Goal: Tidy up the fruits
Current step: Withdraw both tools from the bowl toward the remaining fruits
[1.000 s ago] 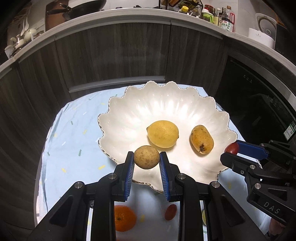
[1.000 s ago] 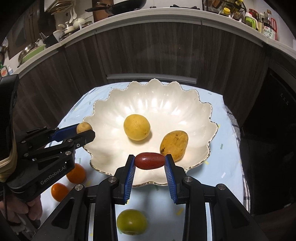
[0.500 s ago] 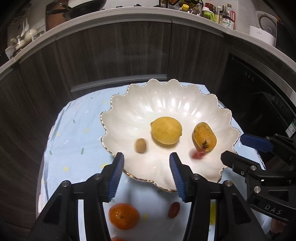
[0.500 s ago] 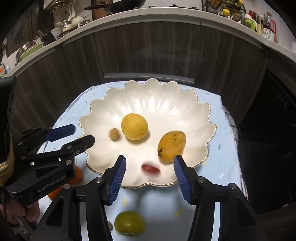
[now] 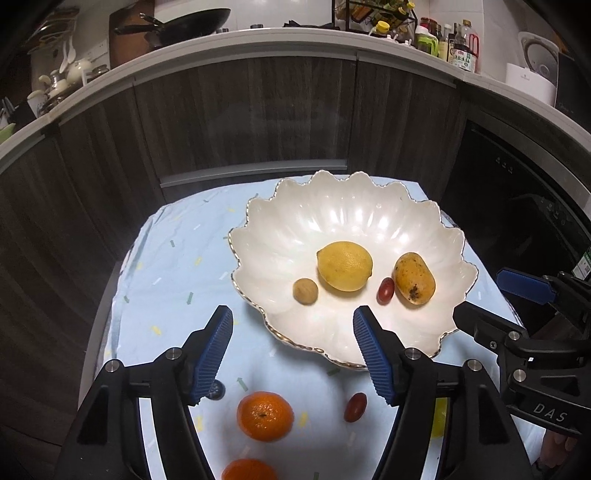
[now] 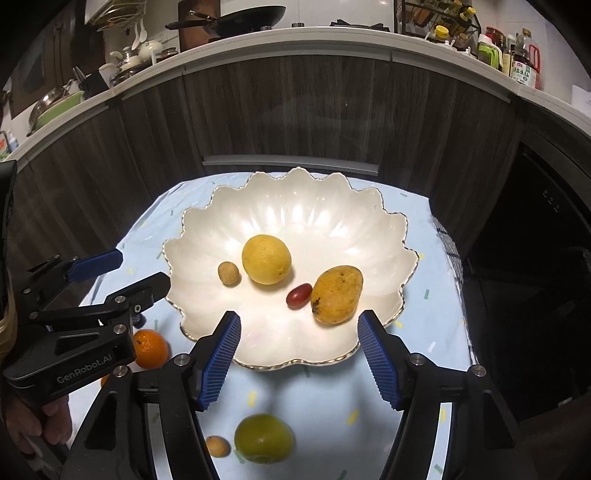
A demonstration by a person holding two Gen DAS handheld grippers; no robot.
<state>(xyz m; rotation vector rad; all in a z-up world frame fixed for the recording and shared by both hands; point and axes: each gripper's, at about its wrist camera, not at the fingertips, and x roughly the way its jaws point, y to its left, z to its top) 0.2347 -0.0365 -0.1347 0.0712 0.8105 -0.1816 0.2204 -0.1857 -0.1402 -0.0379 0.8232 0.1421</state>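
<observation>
left tool (image 5: 291,325) opening, empty | right tool (image 6: 299,330) opening, empty | bowl (image 6: 295,206) holds 4 fruits: lemon (image 6: 266,259), mango (image 6: 336,295), 2 small ones | counter: oranges (image 5: 265,415), a green fruit, probably lime (image 6: 263,437), await pickup

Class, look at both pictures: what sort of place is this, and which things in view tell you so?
Most likely a home kitchen. A black wok and sauce bottles stand on a curved white countertop above dark wood cabinets, and a scalloped white bowl of fruit sits on a small cloth-covered table.
</observation>
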